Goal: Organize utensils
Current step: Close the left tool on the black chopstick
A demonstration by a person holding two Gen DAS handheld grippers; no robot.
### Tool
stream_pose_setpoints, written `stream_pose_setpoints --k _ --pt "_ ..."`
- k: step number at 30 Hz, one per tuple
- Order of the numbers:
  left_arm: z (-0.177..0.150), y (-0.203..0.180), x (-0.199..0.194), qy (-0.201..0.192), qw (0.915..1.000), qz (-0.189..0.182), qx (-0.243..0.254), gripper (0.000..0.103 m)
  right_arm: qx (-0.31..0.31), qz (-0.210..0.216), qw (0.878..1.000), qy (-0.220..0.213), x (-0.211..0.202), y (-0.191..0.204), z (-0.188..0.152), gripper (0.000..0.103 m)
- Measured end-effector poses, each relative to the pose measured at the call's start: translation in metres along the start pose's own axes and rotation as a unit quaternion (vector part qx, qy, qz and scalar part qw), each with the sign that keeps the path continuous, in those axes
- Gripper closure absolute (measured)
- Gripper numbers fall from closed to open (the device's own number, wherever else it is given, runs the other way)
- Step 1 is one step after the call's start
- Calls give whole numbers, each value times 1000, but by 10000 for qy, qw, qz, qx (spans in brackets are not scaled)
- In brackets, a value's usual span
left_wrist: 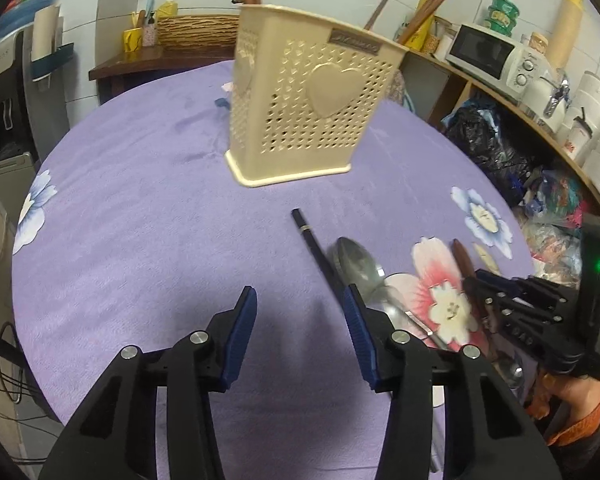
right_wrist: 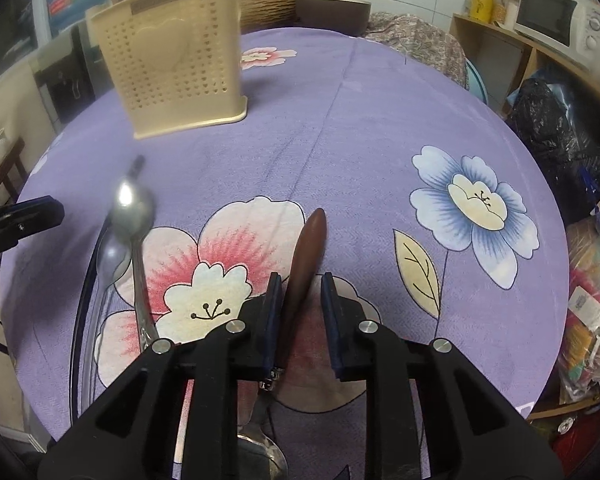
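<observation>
Purple tablecloth (right_wrist: 340, 120): holder (left_wrist: 300, 96), spoons (right_wrist: 134, 208).

Round table w/ purple floral cloth (right_wrist: 380, 112). On it: cream perforated utensil holder (left_wrist: 300, 108) upright, black chopstick (left_wrist: 312, 240), metal spoons (right_wrist: 134, 208) side by side, brown wood-handled utensil (right_wrist: 306, 256) on the pink flower print.

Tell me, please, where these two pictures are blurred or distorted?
Left wrist view: the holder is smeared and the table edge bows from the fisheye lens. Right wrist view: the spoon is blurred, while the wooden handle stays fairly sharp.
</observation>
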State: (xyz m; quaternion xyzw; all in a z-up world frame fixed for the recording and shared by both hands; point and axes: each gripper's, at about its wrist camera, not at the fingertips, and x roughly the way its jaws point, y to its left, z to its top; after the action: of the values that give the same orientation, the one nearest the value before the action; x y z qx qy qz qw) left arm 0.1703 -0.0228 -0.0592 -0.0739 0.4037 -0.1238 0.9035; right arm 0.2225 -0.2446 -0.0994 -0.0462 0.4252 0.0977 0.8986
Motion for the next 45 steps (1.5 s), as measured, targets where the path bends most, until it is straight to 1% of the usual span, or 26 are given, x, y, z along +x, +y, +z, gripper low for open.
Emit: stream_pose_setpoints --k 1,2,3,4,5,8,11,14,15,17,20,23,27,31,33,35,39,42,43,45 --pt "-1 -3 -1 -9 10000 -22 30 58 22 -23 10000 -6 1 0 1 73" --pt "-4 -10 -2 2 9999 -55 93 58 62 -47 10000 -11 1 -1 0 64" --pt "-7 -16 -3 23 9998 -100 164 58 126 -58 9999 -3 2 -4 1 59" --pt "-10 -20 -3 41 9997 -120 215 58 187 -38 9998 13 2 -6 0 52" --pt "-13 -24 -2 62 9996 -126 260 58 242 14 9997 22 3 -8 1 51" --pt "-20 -31 5 132 9994 -58 309 58 185 -6 9998 2 3 -5 0 51" --pt "-12 -24 14 180 9997 27 191 58 204 14 9998 -1 3 -5 -1 51" --pt "6 -15 19 100 9999 109 55 58 202 15 9998 -20 3 -5 -1 51" --pt "17 -12 22 65 9998 196 48 58 204 9 9998 -20 3 -4 -1 51" --pt "33 -8 28 47 9995 310 26 62 208 4 9998 -24 3 -4 -1 50" --pt "51 -6 43 193 9991 372 -13 68 215 -3 9998 -36 3 -3 -2 49" --pt "61 -8 58 359 9984 444 -30 69 215 -3 9998 -36 4 -3 -2 48" --pt "60 -19 72 585 9969 525 82 71 217 -3 9998 -29 4 -2 -2 48" --pt "49 -22 77 733 9962 454 103 74 220 -13 9998 -28 5 -1 -1 48" --pt "45 -22 74 638 9967 485 147 75 220 -7 9998 -16 5 -1 0 48" --pt "44 -21 70 653 9968 449 112 75 220 -2 9998 2 7 0 2 48" --pt "49 -20 73 706 9961 479 217 77 227 -12 9997 33 10 2 7 48" --pt "54 -22 78 746 9955 522 278 84 217 4 9997 60 13 4 13 49" --pt "55 -22 79 741 9952 564 316 90 214 12 9998 62 14 4 14 51" --pt "55 -21 80 727 9953 549 332 91 200 29 9998 69 16 5 17 59"
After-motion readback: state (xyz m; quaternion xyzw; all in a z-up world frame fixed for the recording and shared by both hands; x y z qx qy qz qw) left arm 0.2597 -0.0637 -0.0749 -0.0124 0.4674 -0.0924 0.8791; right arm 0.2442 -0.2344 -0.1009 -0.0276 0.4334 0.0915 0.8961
